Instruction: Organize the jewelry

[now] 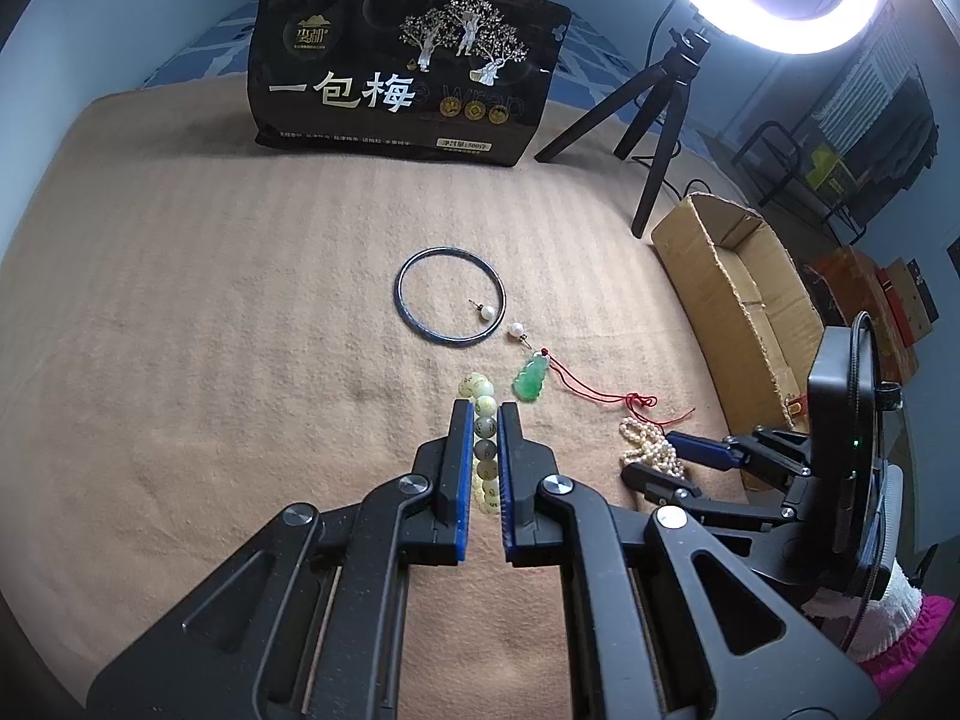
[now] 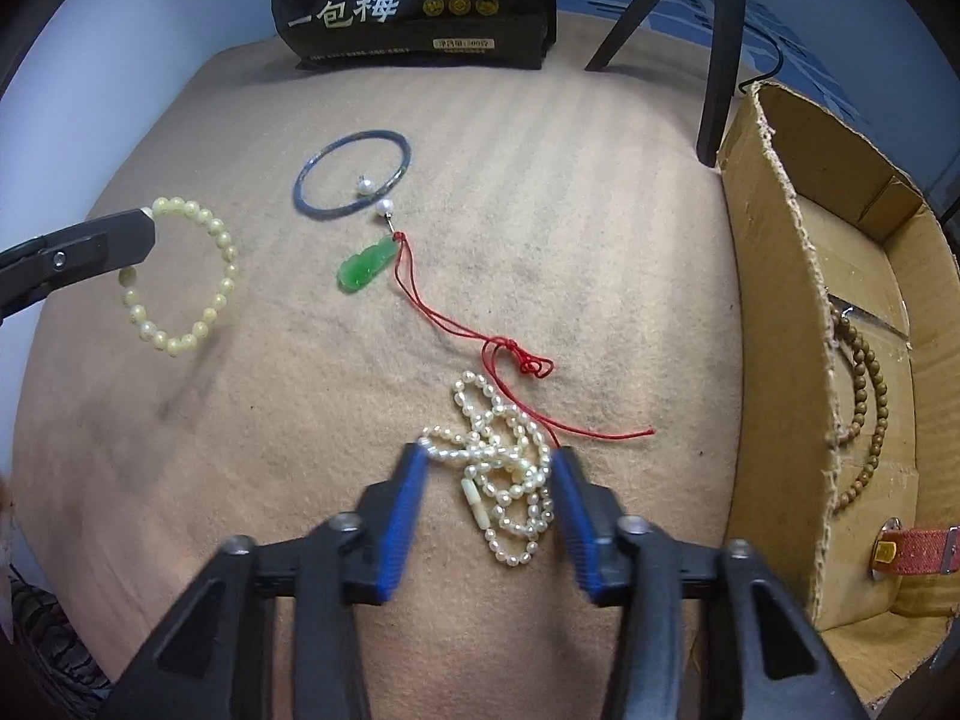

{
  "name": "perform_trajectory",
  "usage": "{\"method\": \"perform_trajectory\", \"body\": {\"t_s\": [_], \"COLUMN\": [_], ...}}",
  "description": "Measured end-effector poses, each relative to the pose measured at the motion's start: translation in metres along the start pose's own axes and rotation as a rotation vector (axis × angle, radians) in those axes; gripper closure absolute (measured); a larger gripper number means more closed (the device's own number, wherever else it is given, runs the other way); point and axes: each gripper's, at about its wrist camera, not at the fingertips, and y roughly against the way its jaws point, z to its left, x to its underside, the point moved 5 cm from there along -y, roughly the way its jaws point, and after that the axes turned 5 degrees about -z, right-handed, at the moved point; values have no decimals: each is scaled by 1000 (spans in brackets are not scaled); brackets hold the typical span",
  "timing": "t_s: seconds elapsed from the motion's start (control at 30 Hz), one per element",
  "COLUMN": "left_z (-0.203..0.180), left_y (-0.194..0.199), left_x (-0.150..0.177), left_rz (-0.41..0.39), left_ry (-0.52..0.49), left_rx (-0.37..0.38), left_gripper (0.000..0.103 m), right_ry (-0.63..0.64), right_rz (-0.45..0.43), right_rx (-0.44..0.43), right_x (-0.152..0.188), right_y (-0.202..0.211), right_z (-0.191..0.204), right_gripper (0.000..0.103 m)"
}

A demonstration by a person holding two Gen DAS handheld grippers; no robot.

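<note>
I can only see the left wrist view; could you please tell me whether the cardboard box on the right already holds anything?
Observer: Yes, the brown cardboard box holds a string of brown wooden beads.
Operator: Is anything else in there?
Observer: A red woven strap with a metal buckle lies at its near end.
Operator: And my pale yellow-green bead bracelet?
Observer: It hangs as a full loop from the left gripper, seemingly clear of the tan blanket.

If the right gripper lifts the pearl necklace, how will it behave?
Pearl necklace: likely floppy, since it lies in loose tangled loops. Loops may dangle and swing. It may drag the red cord, which crosses it.
</note>
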Motion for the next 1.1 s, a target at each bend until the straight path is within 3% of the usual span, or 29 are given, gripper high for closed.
{"method": "perform_trajectory", "body": {"t_s": [0.1, 0.2, 0.47, 0.8, 1.1], "left_z": [-1, -2, -15, -48, -90], "left_y": [0, 1, 11, 22, 41], "left_x": [0, 0, 0, -2, -16], "left_rz": [2, 0, -14, -27, -75], "left_ry": [-1, 1, -3, -23, -72], "left_rx": [1, 7, 32, 93, 155], "left_gripper": [98, 98, 98, 98, 98], "right_ry": [-9, -27, -24, -67, -115], "right_rz": [11, 18, -8, -156, -314], "right_rx": [-14, -40, -50, -25, -53], "right_x": [-1, 3, 11, 1, -15], "right_y": [0, 3, 29, 94, 158], "right_z": [1, -2, -4, -28, -45], "right_gripper": [88, 95, 98, 98, 98]}}
